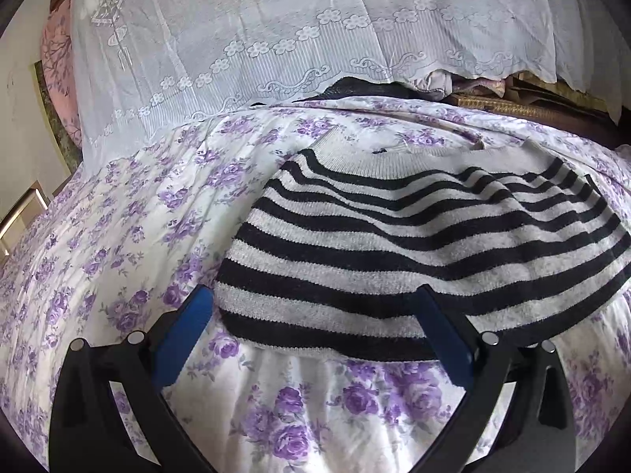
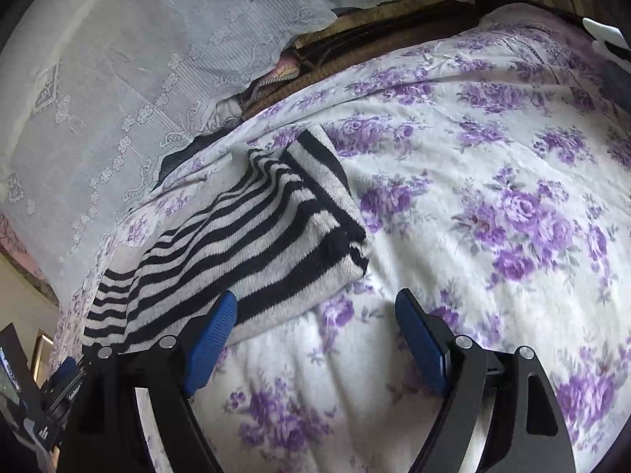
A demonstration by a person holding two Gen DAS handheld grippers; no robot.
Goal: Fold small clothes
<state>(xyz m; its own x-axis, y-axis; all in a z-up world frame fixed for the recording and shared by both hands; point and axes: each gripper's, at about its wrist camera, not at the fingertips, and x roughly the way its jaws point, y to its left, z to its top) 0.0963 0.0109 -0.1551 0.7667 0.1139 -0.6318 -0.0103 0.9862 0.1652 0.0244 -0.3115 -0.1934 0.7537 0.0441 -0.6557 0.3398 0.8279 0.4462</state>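
Left gripper (image 1: 315, 327): both blue pads stand wide apart and released. The near hem of the striped sweater (image 1: 414, 244) lies between them, but neither pad presses on it; the left pad (image 1: 185, 335) is just beside the sweater's lower left corner, over the bedspread, and the right pad sits over the hem's dark stripe. Whether either pad touches the cloth cannot be told

Right gripper (image 2: 315, 339): jaws spread wide, released, nothing gripped. Its left pad (image 2: 211, 345) is at the near edge of the sweater (image 2: 252, 252); its right pad (image 2: 420, 343) is over bare bedspread (image 2: 493, 205), well clear of the knit. Only floral fabric lies in the gap between the pads

Sweater: black and pale grey stripes, lying folded on the purple rose bedspread (image 1: 118, 236), with a plain ribbed band along the far edge. In the right wrist view the right end shows stacked layers with a doubled edge

Beyond the sweater, a white lace cloth (image 1: 256, 39) hangs behind the bed
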